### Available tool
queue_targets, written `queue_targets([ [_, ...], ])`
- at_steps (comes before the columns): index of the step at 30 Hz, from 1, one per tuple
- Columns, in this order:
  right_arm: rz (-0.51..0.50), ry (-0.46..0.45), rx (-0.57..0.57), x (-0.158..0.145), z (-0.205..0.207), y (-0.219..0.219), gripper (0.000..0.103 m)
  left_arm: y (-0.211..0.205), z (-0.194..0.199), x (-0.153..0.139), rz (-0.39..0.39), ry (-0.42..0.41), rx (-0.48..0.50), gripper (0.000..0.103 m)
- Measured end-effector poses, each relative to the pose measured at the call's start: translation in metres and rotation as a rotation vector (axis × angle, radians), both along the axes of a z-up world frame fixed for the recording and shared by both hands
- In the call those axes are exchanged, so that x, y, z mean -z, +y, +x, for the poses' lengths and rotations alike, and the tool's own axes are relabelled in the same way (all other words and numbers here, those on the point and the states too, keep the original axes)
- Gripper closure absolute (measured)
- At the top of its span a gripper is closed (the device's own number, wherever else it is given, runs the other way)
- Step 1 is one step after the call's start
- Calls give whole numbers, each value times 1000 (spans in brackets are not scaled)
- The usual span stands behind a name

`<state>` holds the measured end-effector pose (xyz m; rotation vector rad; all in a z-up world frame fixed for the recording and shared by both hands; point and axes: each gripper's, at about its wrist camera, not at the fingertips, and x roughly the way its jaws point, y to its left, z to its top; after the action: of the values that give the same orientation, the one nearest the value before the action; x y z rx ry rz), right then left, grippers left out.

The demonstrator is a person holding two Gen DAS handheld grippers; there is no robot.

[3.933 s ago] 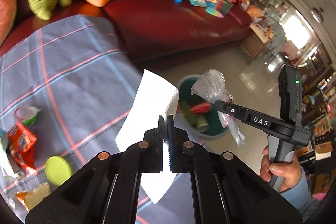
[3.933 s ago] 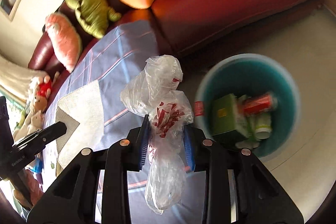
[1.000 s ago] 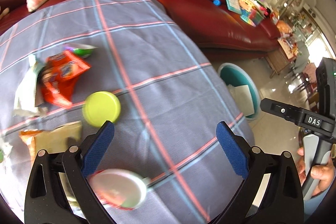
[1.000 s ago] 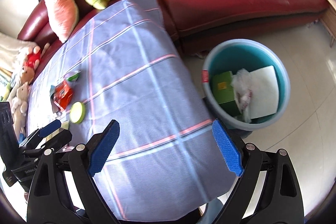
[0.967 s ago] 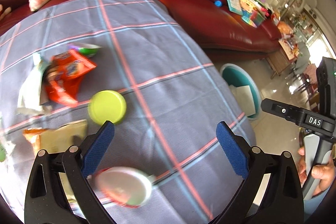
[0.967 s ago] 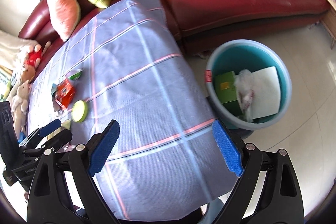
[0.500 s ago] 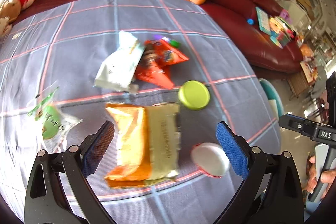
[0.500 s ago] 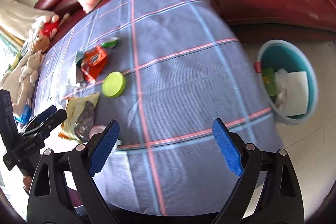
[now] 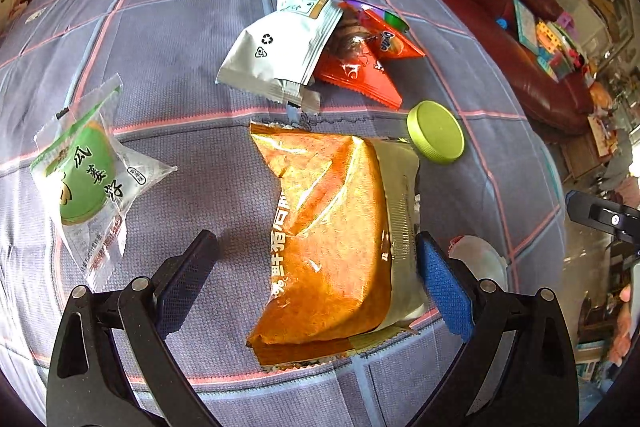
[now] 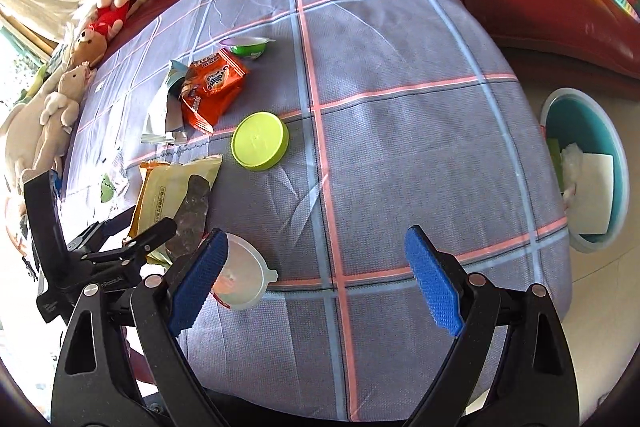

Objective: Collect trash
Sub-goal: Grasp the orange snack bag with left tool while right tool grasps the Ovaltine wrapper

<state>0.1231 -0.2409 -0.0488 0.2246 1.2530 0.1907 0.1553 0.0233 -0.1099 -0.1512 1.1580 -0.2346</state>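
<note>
Trash lies scattered on the checked tablecloth: orange snack bag between the wide-open left gripper jaws, not pinched; green lid, red wrapper, silver packet further along the cloth. Right gripper hangs wide open, empty, a white cup lid by its left pad. Teal bin stands on the floor just past the table edge.
</note>
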Motion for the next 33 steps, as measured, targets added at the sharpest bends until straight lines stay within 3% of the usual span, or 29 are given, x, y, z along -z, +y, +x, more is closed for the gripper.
queue_targets([
  [3,1,12,-4,4,4,4,17,-1,0,1,11,-15,10,6],
  [4,1,15,-6,5,6,5,17,-2,0,1,10,-22,12,10],
  [5,1,19,-8,6,7,6,17,-3,-1,-1,15,-31,12,15],
  [7,1,22,-13,8,10,8,17,-3,-2,-3,25,-45,16,40],
  [12,-4,34,-29,12,20,17,17,8,-4,-10,18,-65,-15,52],
  [13,-3,36,-33,13,23,19,17,11,-4,-13,9,-68,-20,64],
  [24,36,24,-82,14,78,59,17,75,18,-66,-58,-179,-152,65],
  [33,60,7,-129,19,134,93,17,105,48,-66,-91,-169,-234,65],
])
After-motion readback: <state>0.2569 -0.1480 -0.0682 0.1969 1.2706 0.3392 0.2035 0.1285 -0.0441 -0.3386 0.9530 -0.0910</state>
